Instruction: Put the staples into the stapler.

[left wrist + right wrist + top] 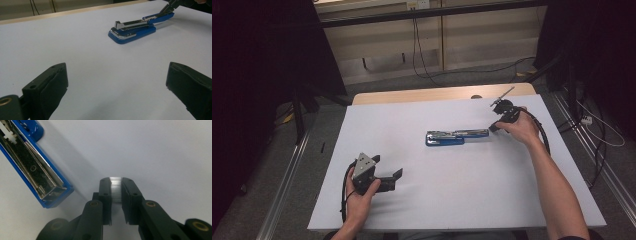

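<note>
Right gripper [116, 195]: jaws closed on a short silvery strip of staples [115, 188], pads pressing both sides; the strip's lower part is hidden between the pads. In the high view the right gripper [498, 125] sits under the right hand [523, 127], its tips just beside the right end of the stapler, too small there to tell touching from apart.

Stapler [454, 136]: blue, lying open near the middle of the tabletop [412, 210], its top arm swung out toward the right gripper. In the right gripper view the open metal staple channel [35, 170] is cut off by the top and left edges; its near end lies just beside the jaws, apart from them.

Left gripper [389, 181]: jaws wide apart, nothing between them, held in the left hand [359, 197] near the tabletop's near-left edge, well apart from the stapler.

Open room: bare white surface between the left gripper and the stapler, and along the near edge.
</note>
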{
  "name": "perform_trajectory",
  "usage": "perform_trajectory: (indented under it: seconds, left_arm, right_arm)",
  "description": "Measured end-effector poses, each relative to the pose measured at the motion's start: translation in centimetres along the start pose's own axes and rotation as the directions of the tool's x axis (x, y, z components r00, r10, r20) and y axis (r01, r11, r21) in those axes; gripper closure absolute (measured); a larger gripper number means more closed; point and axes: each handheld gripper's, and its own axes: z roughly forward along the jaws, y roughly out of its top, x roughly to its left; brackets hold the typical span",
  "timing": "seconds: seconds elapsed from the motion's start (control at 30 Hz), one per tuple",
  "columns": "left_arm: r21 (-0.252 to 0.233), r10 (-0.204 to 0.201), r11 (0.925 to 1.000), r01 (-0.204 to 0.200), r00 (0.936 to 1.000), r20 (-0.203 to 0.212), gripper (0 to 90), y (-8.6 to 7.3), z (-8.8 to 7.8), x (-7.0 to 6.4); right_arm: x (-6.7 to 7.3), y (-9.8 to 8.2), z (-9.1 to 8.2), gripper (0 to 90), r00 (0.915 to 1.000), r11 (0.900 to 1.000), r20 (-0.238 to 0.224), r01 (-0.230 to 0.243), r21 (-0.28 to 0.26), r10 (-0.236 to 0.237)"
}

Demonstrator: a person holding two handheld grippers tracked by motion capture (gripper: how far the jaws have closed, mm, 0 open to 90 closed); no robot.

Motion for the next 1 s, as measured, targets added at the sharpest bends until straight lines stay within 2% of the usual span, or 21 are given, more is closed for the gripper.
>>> perform_trajectory:
  seconds: [0.13, 0.3, 0.6, 0.7, 0.73, 1.0]
  left_arm:
    - [-0.007, 0.007, 1.0000, -0.007, 1.0000, -0.004, 4.1, 0.1, -0.1, 0.1]
    - [-0.010, -0.003, 0.9999, 0.003, 1.0000, -0.003, 4.2, 0.0, -0.2, 0.2]
    - [-0.010, 0.001, 0.9999, -0.001, 1.0000, -0.003, 4.2, 0.1, -0.2, 0.2]
    - [-0.011, -0.009, 0.9999, 0.009, 0.9999, -0.004, 4.2, 0.1, -0.1, 0.2]
    - [-0.010, -0.003, 0.9999, 0.002, 1.0000, -0.007, 4.2, 0.1, -0.1, 0.2]
    - [-0.013, -0.004, 0.9999, 0.004, 0.9999, -0.010, 4.2, 0.1, -0.1, 0.2]
  right_arm:
    - [0.1, 0.0, 0.0, 79.3, 1.0000, 1.000, -0.007, -0.005, -0.008, 0.005]
    - [0.1, 0.0, 0.0, 79.3, 0.9999, 1.000, -0.005, -0.013, -0.012, 0.013]
    - [-0.1, -0.3, -0.9, 79.4, 0.9993, 0.998, -0.001, -0.038, -0.044, 0.038]
    - [0.1, -0.2, -1.4, 79.4, 0.9995, 0.997, 0.021, -0.023, -0.069, 0.025]
    - [0.2, -0.2, -1.6, 79.4, 0.9994, 0.996, 0.020, -0.025, -0.085, 0.027]
    - [0.4, -0.4, -2.4, 79.4, 0.9994, 0.993, 0.025, -0.019, -0.118, 0.022]
